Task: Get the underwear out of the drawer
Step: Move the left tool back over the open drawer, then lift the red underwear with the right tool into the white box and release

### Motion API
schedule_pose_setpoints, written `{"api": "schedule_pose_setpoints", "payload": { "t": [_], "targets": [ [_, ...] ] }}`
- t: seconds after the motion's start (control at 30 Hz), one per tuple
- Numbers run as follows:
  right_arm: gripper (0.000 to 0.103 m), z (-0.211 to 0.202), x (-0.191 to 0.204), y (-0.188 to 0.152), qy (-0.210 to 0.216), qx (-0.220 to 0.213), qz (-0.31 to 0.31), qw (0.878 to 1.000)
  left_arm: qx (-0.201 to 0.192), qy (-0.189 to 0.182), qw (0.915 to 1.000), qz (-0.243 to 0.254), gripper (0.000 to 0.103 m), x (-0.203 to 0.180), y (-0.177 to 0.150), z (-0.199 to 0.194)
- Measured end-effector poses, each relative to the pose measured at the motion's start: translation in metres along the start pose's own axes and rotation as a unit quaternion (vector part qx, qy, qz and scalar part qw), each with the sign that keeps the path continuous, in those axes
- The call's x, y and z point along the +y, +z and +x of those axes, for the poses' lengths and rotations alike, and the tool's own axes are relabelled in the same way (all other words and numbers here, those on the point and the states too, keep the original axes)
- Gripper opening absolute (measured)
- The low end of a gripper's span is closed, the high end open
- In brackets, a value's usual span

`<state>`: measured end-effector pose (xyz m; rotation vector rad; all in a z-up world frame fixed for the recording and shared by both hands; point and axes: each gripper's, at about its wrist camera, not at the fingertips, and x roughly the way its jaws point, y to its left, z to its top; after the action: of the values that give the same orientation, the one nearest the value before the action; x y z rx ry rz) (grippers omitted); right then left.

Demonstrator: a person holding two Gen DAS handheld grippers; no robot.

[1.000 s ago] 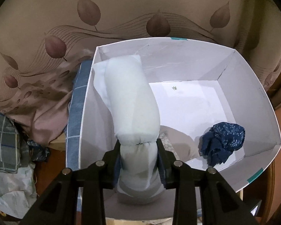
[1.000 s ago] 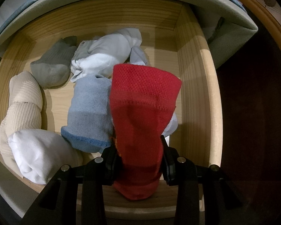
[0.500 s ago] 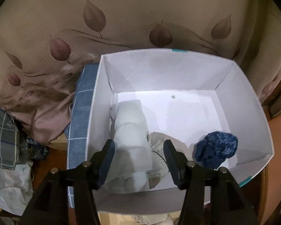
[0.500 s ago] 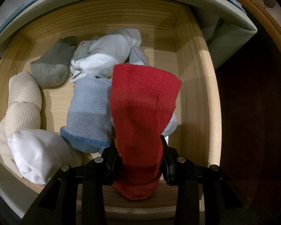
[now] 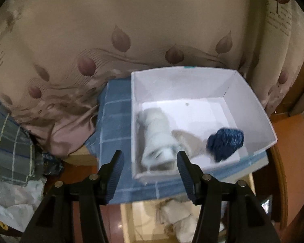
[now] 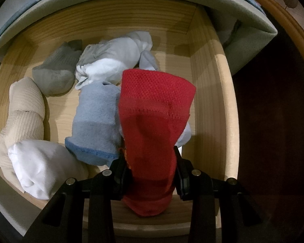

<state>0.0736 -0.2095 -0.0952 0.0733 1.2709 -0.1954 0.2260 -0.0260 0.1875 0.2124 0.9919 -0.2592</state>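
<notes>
The white box sits on a blue checked cloth, its back wall close against a brown leaf-print curtain. Its floor is mostly bare toward the back and right. The near wall stands just beyond the tips of the left tool, and the checked cloth runs out past it to the left and front.

The left tool is spread wide with nothing between its pads; its jaws have just been opening, though not in the last half second. It hangs above the box's near left corner. The pale rolled underwear lies inside the box along the left wall, blurred, clear of both pads. Beside it lies a beige piece, and a crumpled navy piece sits toward the near right corner.

In the right wrist view, the wooden drawer is open, its side walls close on both sides of the pile. The right tool pinches a red mesh underwear roll, which stands up between the pads near the drawer's right wall and front rail. Touching it on the left is a grey-blue roll. Behind lie a light blue-white bundle and a grey piece. Along the left wall lie a cream ribbed roll and a white bundle.
</notes>
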Motion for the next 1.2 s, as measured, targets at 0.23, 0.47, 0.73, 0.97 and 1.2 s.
{"api": "schedule_pose_setpoints", "payload": {
  "t": [0.23,0.47,0.73,0.97,1.2],
  "targets": [
    [0.034,0.000,-0.009,0.001,0.028,0.001,0.015,0.999,0.021,0.044,0.9988,0.002,0.055,0.019,-0.061,0.002],
    [0.034,-0.002,-0.017,0.000,0.053,-0.012,0.031,0.998,0.051,0.071,0.9960,-0.018,0.055,0.030,-0.128,0.032],
    [0.034,-0.007,-0.020,-0.003,0.042,-0.025,0.024,0.998,0.070,0.070,0.9940,-0.047,0.055,0.026,-0.174,0.072],
    [0.034,-0.010,-0.020,0.001,0.037,-0.033,0.014,0.999,0.079,0.060,0.9932,-0.062,0.055,0.020,-0.200,0.100],
    [0.034,-0.011,-0.020,-0.003,0.039,-0.039,0.019,0.998,0.083,0.055,0.9922,-0.075,0.055,0.005,-0.215,0.113]
  ]
}}
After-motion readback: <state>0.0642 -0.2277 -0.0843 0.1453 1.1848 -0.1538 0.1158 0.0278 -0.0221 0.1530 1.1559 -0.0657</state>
